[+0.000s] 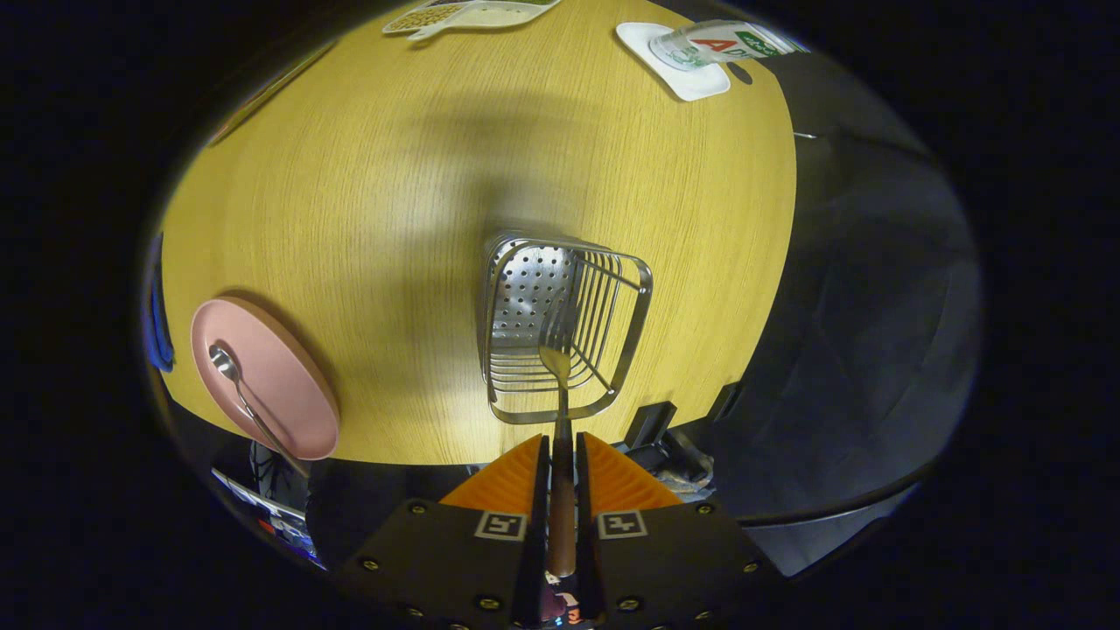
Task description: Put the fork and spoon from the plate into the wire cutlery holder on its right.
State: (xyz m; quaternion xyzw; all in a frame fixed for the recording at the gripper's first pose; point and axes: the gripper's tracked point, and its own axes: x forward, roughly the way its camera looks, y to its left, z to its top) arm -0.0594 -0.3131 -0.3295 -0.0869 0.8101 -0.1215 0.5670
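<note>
My gripper (562,446) is shut on the fork (557,359), clamping its brown handle between both fingers. The fork's metal head points forward and hangs over the open top of the wire cutlery holder (503,385), which stands on the wooden table just ahead of the fingers. The holder has a perforated metal floor and wire sides. Off to the left, a pink plate (289,385) sits at the table's near edge. The spoon (245,398) lies on it, bowl away from me and handle sticking out past the plate's near rim.
The wooden table (394,192) stretches ahead beyond the holder. At its far side lie a white coaster (691,80) with a printed cup (726,39) and a white dish of food (468,13). Right of the table hangs dark cloth.
</note>
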